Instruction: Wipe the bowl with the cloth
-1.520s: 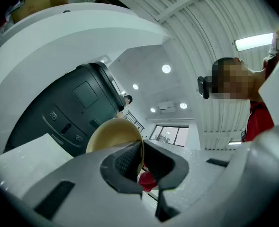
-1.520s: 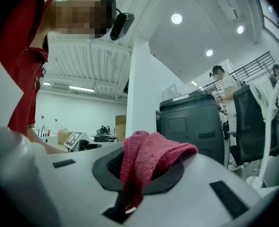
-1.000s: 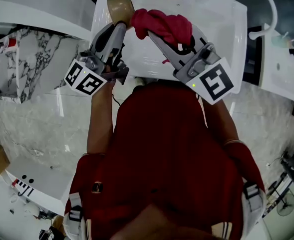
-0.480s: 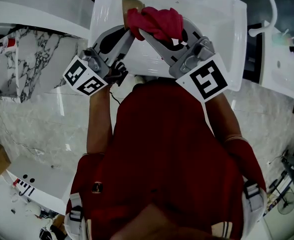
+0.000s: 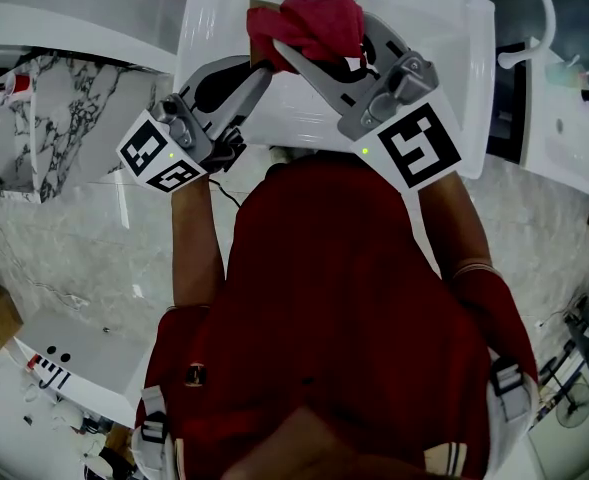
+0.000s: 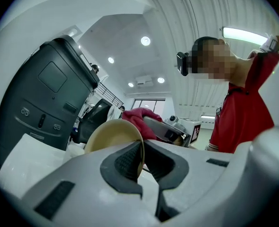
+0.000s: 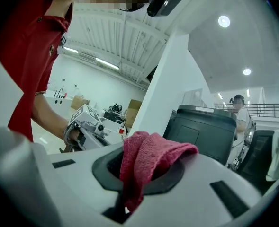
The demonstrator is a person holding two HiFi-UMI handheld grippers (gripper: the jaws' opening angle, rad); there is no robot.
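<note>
The tan bowl [image 6: 112, 137] is held up on edge, its rim pinched between the pads of my left gripper [image 6: 140, 161]. In the head view only a sliver of the bowl [image 5: 261, 6] shows, because the red cloth [image 5: 309, 20] is pressed over it. My right gripper [image 7: 138, 176] is shut on the cloth [image 7: 146, 157], which bunches out of its jaws. Both grippers meet above the white basin, my left gripper [image 5: 257, 65] coming in from the left and my right gripper [image 5: 296, 56] from the right. The cloth [image 6: 140, 118] also shows behind the bowl's rim.
A white basin [image 5: 444, 58] lies under the grippers, with small items along its far edge and a white curved tube [image 5: 536, 18] at the right. A marble counter [image 5: 59, 118] is to the left. A dark machine [image 6: 40, 93] stands nearby, and a person [image 7: 238, 112] is in the background.
The cloth has moved left and up onto the bowl, which was in plain sight and is now almost covered. Both grippers have drawn closer together.
</note>
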